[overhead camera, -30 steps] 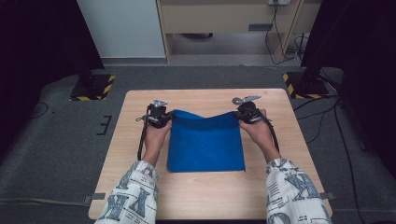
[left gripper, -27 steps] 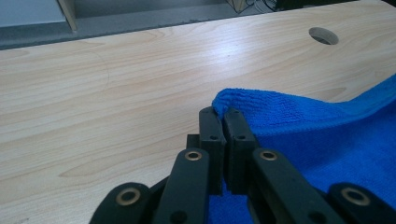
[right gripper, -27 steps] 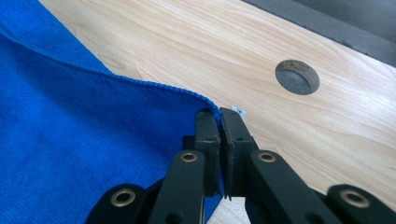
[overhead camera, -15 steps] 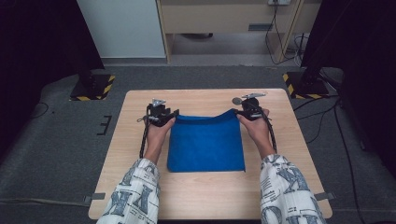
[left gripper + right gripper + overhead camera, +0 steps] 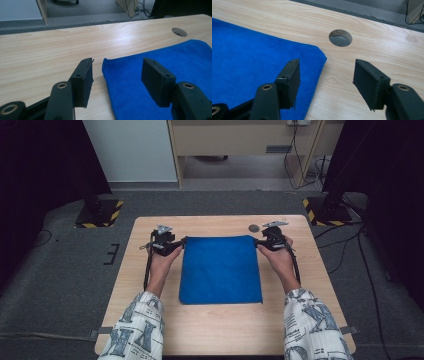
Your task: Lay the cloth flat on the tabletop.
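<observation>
Cloth of blue terry (image 5: 220, 269) is spread flat on the wooden surface (image 5: 150, 320), its far edge towards the round cable hole (image 5: 254, 227). The left tool (image 5: 176, 243) is held at the cloth's far left corner and the right tool (image 5: 260, 242) at its far right corner. In the left gripper view the left tool (image 5: 117, 75) is seen released, jaws spread on either side of the corner (image 5: 106, 61), nothing gripped. In the right gripper view the right tool (image 5: 325, 80) is likewise released, one jaw over the cloth (image 5: 249, 57), the other over bare wood. Jaw roots are cut off by the frame bottoms. Whether the jaws touch the cloth cannot be told.
</observation>
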{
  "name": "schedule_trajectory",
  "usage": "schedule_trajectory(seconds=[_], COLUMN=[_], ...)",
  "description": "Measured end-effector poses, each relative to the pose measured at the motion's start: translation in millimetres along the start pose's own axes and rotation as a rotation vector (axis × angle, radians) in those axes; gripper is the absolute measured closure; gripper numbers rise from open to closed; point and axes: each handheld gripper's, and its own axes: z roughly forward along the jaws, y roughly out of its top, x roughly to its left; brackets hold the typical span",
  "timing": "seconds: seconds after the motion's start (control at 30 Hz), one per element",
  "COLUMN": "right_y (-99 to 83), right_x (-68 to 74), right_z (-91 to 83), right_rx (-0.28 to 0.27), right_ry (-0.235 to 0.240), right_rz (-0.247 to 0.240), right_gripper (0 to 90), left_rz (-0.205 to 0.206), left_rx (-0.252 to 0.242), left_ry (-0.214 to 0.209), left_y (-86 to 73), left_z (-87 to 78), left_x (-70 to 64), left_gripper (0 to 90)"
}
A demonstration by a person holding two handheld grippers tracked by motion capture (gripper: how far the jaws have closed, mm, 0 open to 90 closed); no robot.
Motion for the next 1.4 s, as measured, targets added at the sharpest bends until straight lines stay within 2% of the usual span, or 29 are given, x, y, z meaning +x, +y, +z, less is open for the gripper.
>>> schedule_trajectory(seconds=[0.23, 0.33, 0.4, 0.47, 0.53, 0.6, 0.73, 0.97, 1.1, 1.13, 1.2, 1.33, 1.4], right_y=[1.9, 2.3, 3.3, 4.0, 4.5, 4.4, 1.8, -5.8, -6.9, -7.3, -7.4, -8.7, -10.2], right_x=[11.1, 16.3, 19.9, 23.3, 27.6, 31.7, 41.2, 56.5, 65.5, 73.1, 80.5, 99.9, 109.8], right_z=[-16.2, -22.5, -26.0, -28.8, -31.5, -33.2, -35.1, -35.0, -35.9, -37.0, -37.9, -39.5, -39.8], right_rx=[-0.027, -0.044, -0.049, -0.052, -0.06, -0.06, -0.064, -0.057, -0.056, -0.059, -0.06, -0.057, -0.054], right_ry=[0.046, 0.061, 0.07, 0.102, 0.123, 0.146, 0.179, 0.216, 0.232, 0.249, 0.264, 0.305, 0.323], right_rz=[-0.021, -0.027, -0.036, -0.037, -0.035, -0.033, -0.046, -0.099, -0.127, -0.138, -0.147, -0.173, -0.185], right_gripper=[30.0, 24.8, 22.2, 18.8, 16.1, 13.6, 12.3, 10.9, 12.0, 13.6, 14.6, 16.6, 18.5], left_rz=[0.059, 0.065, 0.065, 0.06, 0.084, 0.089, 0.089, 0.078, 0.064, 0.045, 0.048, 0.081, 0.115], left_rx=[-0.012, -0.011, -0.007, -0.011, -0.006, 0.005, 0.007, 0.019, 0.022, 0.024, 0.027, 0.043, 0.059], left_ry=[-0.011, -0.025, -0.044, -0.075, -0.084, -0.095, -0.106, -0.127, -0.136, -0.139, -0.139, -0.123, -0.123], left_y=[4.3, 6.2, 7.0, 7.0, 5.7, 3.9, -0.6, -10.8, -14.4, -16.9, -17.7, -18.2, -19.4], left_z=[-14.2, -18.7, -21.2, -24.2, -26.6, -27.7, -30.2, -36.8, -39.9, -41.9, -43.8, -48.6, -50.1], left_x=[-7.8, -10.7, -12.0, -14.5, -18.0, -20.3, -21.6, -19.4, -19.9, -19.9, -19.0, -19.4, -20.5], left_gripper=[36.9, 32.0, 27.4, 25.3, 23.1, 18.8, 16.0, 13.2, 13.3, 13.3, 13.3, 13.3, 13.2])
